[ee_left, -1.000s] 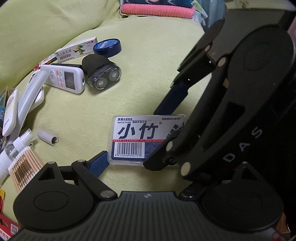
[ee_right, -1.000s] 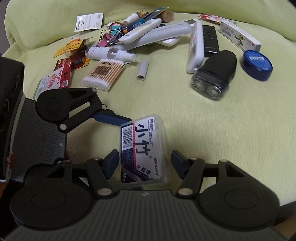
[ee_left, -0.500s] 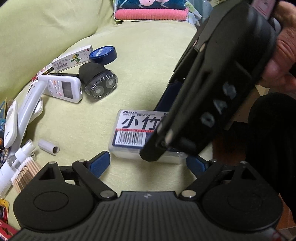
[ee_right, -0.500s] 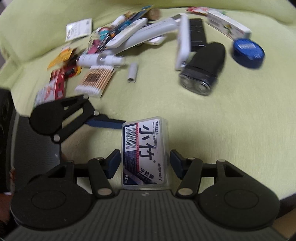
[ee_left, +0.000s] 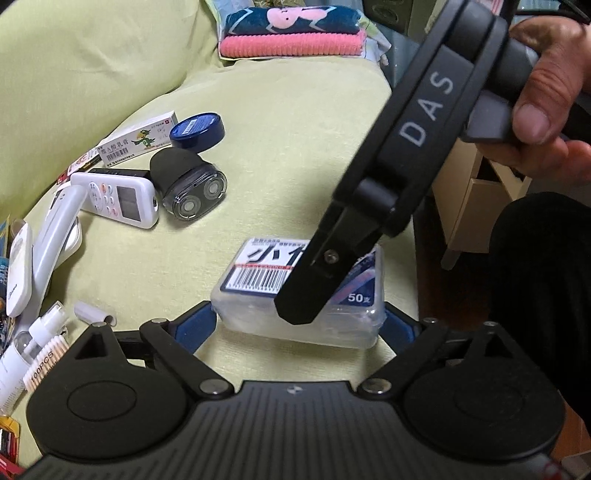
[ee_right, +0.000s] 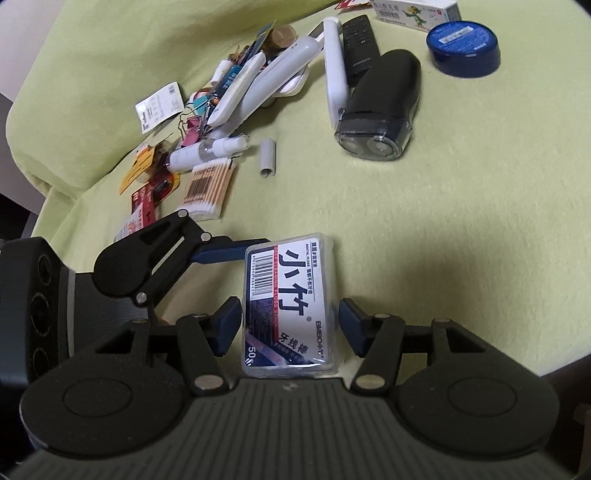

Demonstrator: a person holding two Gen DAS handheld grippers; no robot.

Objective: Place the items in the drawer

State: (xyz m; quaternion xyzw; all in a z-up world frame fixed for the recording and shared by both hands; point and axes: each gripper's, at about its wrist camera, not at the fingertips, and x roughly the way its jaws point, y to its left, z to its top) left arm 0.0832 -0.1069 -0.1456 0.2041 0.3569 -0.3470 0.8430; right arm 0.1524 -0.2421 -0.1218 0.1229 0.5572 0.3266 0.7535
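1. Right gripper (ee_right: 288, 326): fingers apart, blue pads on either side of the floss box (ee_right: 290, 302), a small gap on each side, no clamping seen.
2. Left gripper (ee_left: 299, 325): fingers spread wide, blue pads flanking the floss box (ee_left: 258, 295) at lower centre of the left wrist view; left pad looks just beside the box's end, contact unclear.
3. Floss box lies flat on the green sofa cushion (ee_right: 443, 221), label up, barcode and "50" visible. It sits lower centre in both views.
4. In the left wrist view the right gripper's body, marked "DAS", crosses from upper right down over the box, hiding part of the label. Person's hand (ee_left: 546, 92) holds its handle at the upper right.
5. In the right wrist view the left gripper shows at the left edge, one blue finger (ee_right: 229, 253) reaching to the box's far left corner.
6. Electric shaver (ee_right: 380, 110) lies upper right of centre, well apart from the box. Blue tin (ee_right: 463, 42) sits at the upper right, with a medicine carton (ee_right: 410, 11) along the top edge.
7. Cotton swab pack (ee_right: 208, 188), grey cap (ee_right: 267, 157), spray bottle (ee_right: 199, 153) and white remote (ee_right: 334, 62) lie in the clutter at upper left.
8. Pale drawer unit (ee_left: 480, 206) partly seen at the right of the left wrist view, behind the right gripper; folded towels (ee_left: 291, 37) at top centre.
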